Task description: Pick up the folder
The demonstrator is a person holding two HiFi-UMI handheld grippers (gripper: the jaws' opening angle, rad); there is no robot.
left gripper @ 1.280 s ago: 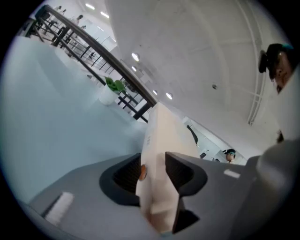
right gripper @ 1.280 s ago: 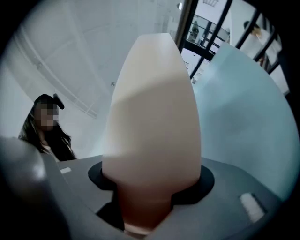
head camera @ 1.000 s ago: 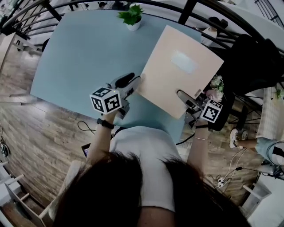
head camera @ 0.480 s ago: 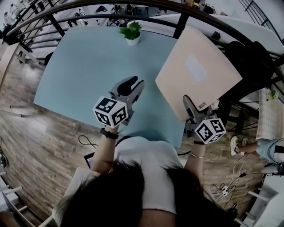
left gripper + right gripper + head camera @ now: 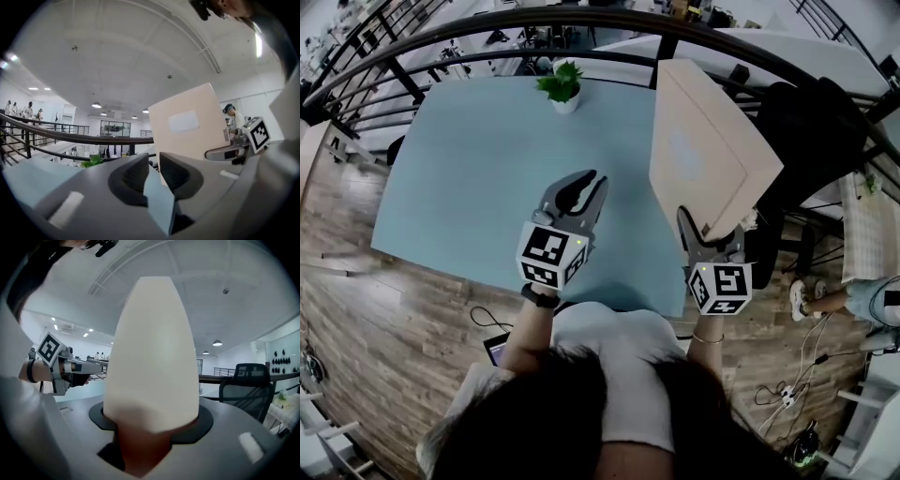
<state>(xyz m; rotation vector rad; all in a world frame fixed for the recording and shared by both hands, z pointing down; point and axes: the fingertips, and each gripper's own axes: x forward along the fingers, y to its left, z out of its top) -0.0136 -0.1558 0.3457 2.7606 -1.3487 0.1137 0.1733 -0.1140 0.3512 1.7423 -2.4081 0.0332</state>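
hair [image 5: 581, 417]: dark and long, in two thick falls.
shirt [image 5: 623, 356]: white, short sleeves.
left wrist: a dark band [image 5: 541, 297], like a watch strap.
right wrist: a thin bracelet [image 5: 707, 338].
left tool [image 5: 581, 185]: grey moulded shell with black ribbed pads and a pale oblong label; its jaws have just been closing, with nothing between them.
left cube [image 5: 551, 258]: white faces, black square markers, a small green light.
right tool [image 5: 692, 225]: the same grey shell.
right cube [image 5: 720, 287]: white with black square markers.

We're seeing a matt, smooth card folder [image 5: 703, 155], a smooth matt table [image 5: 478, 169], wood-plank floor [image 5: 384, 309] at 8 o'clock, and glossy metal railing [image 5: 581, 13] at 12.
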